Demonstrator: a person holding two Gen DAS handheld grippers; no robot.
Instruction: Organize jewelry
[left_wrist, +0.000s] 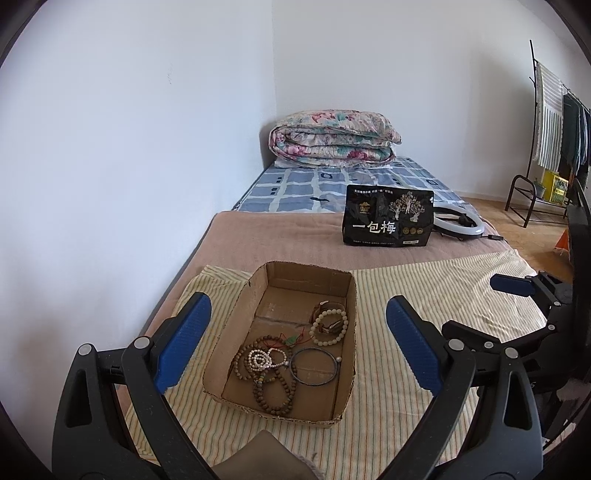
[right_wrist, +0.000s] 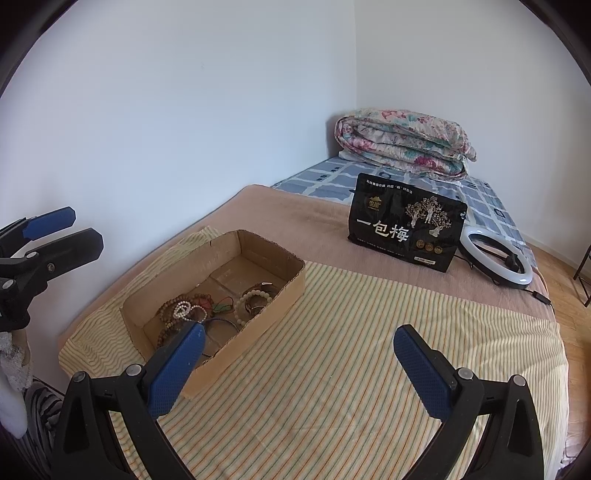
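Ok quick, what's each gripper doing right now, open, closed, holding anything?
Left gripper: jaws open, holding nothing, above the brown cardboard box.
Right gripper: jaws open, holding nothing.

The left gripper (left_wrist: 297, 332) had matte black plastic arms with triangular cut-outs and round silver rivets at the joints. Its fingers (left_wrist: 184, 341) wore blue pads with a fine dotted texture. The right gripper (right_wrist: 299, 363) was built alike: black frame, silver rivets, blue textured pads (right_wrist: 421, 373).

We see an open cardboard box (left_wrist: 258, 295) holding brown beads (left_wrist: 271, 391), white beads (left_wrist: 258, 360), a pale bracelet (left_wrist: 328, 326) and a dark bangle (left_wrist: 314, 367).
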